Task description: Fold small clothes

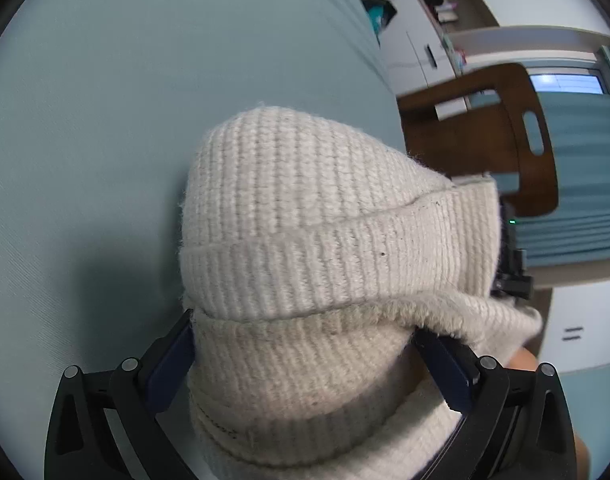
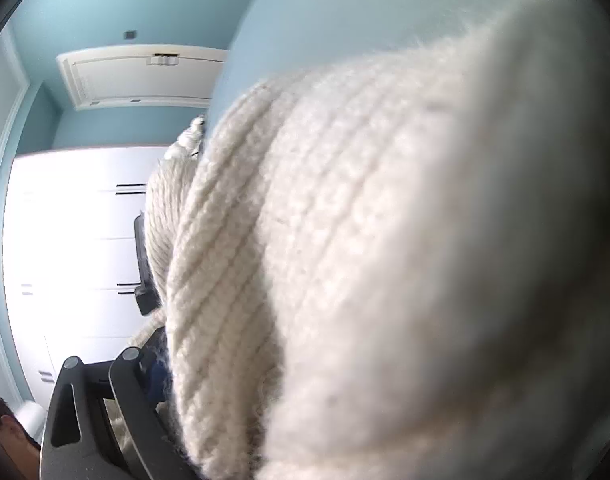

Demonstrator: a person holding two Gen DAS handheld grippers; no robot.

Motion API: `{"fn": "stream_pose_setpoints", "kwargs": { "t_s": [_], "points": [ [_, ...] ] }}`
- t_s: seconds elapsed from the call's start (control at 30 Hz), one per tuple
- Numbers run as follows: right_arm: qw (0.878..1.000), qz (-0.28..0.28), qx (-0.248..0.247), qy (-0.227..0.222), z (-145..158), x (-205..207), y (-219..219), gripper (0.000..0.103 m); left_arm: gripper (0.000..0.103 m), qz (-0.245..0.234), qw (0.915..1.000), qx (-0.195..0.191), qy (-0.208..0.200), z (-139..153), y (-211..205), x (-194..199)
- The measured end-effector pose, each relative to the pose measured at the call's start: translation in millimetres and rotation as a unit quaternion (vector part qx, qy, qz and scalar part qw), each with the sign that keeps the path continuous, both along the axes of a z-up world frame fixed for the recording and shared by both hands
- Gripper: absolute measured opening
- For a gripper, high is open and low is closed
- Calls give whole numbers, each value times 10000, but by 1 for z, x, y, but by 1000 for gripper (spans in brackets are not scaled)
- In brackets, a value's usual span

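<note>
A cream ribbed knit beanie (image 1: 321,240) hangs over the pale blue table (image 1: 105,120). In the left wrist view my left gripper (image 1: 305,356) has its fingers (image 1: 173,356) spread wide, with the hat's folded fabric bunched between them and draped over the tips. In the right wrist view the same beanie (image 2: 385,280) fills most of the frame, very close and blurred. Only the left finger (image 2: 137,384) of my right gripper shows, at the hat's edge; the other finger and the grip are hidden by the knit.
A brown wooden chair back (image 1: 505,132) stands beyond the table's edge on the right. White cabinets (image 1: 417,40) and blue walls lie behind. White drawers (image 2: 73,240) and a white door (image 2: 141,76) show in the right wrist view.
</note>
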State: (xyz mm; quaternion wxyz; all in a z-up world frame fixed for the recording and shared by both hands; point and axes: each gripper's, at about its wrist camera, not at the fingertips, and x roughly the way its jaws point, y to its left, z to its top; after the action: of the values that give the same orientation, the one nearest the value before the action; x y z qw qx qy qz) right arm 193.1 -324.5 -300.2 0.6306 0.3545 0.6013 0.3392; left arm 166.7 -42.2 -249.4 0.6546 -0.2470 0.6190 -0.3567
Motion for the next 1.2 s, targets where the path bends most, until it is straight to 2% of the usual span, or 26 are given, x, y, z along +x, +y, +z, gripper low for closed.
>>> {"fn": "stream_pose_setpoints", "kwargs": {
  "t_s": [0.1, 0.27, 0.37, 0.43, 0.53, 0.57, 0.63, 0.7, 0.73, 0.8, 0.9, 0.93, 0.97, 1.0, 1.07, 1.1, 1.13, 1.17, 1.2],
  "points": [
    [9992, 159, -146, -331, 23, 38, 23, 98, 102, 368, 9986, 102, -365, 22, 22, 27],
    [9963, 169, -402, -739, 46, 122, 59, 98, 98, 909, 9895, 559, -973, 47, 52, 89],
    [9943, 55, -680, -819, 44, 162, 73, 98, 86, 1209, 9829, 905, -1053, 38, 62, 128],
    [9948, -126, -838, -569, 28, 181, 74, 98, 86, 1360, 9819, 1005, -859, 20, 68, 145],
    [9937, -858, -712, 144, -1, 194, 53, 99, 99, 1538, 9836, 787, -511, 1, 72, 156],
    [9918, -1103, -576, 306, -4, 192, 42, 99, 99, 1578, 9832, 797, -445, 2, 71, 156],
    [9910, -1154, -616, 301, 3, 186, 29, 99, 98, 1631, 9792, 1047, -604, 16, 67, 151],
    [9863, -1189, -1139, -55, 29, 173, 18, 99, 98, 1695, 9681, 1550, -1004, 40, 66, 140],
    [9800, -1218, -1510, -431, 52, 164, 12, 99, 98, 1723, 9624, 1758, -1151, 51, 59, 136],
    [9660, -1186, -2027, -1084, 92, 148, 23, 99, 98, 1884, 9428, 2133, -1737, 82, 59, 116],
    [9162, -1312, -2972, -2345, 159, 104, 41, 99, 103, 1860, 9241, 2154, -2550, 123, 52, 93],
    [8983, -1336, -3053, -2864, 178, 84, 52, 99, 103, 1851, 9185, 2145, -2758, 132, 46, 88],
    [8854, -1328, -3094, -3204, 187, 76, 62, 100, 103, 1854, 9113, 2190, -2953, 139, 32, 85],
    [8627, -1332, -3209, -3675, 198, 58, 77, 101, 103, 1835, 9043, 2284, -3105, 140, 27, 78],
    [8212, -1329, -3482, -4321, 198, 32, 107, 102, 103, 1660, 8947, 2576, -3248, 129, 9, 72],
    [8059, -1274, -3684, -4457, 193, 39, 102, 102, 103, 1531, 8865, 2925, -3244, 115, -5, 72],
    [7908, -1149, -4025, -4465, 179, 38, 115, 102, 103, 1458, 8800, 3208, -3186, 104, -15, 77],
    [7834, -1029, -4310, -4358, 176, 55, 124, 102, 103, 1382, 8727, 3503, -3109, 91, -25, 80],
    [7808, -874, -4573, -4166, 158, 62, 129, 102, 103, 1404, 8674, 3622, -3109, 79, -31, 80]
  ]
}}
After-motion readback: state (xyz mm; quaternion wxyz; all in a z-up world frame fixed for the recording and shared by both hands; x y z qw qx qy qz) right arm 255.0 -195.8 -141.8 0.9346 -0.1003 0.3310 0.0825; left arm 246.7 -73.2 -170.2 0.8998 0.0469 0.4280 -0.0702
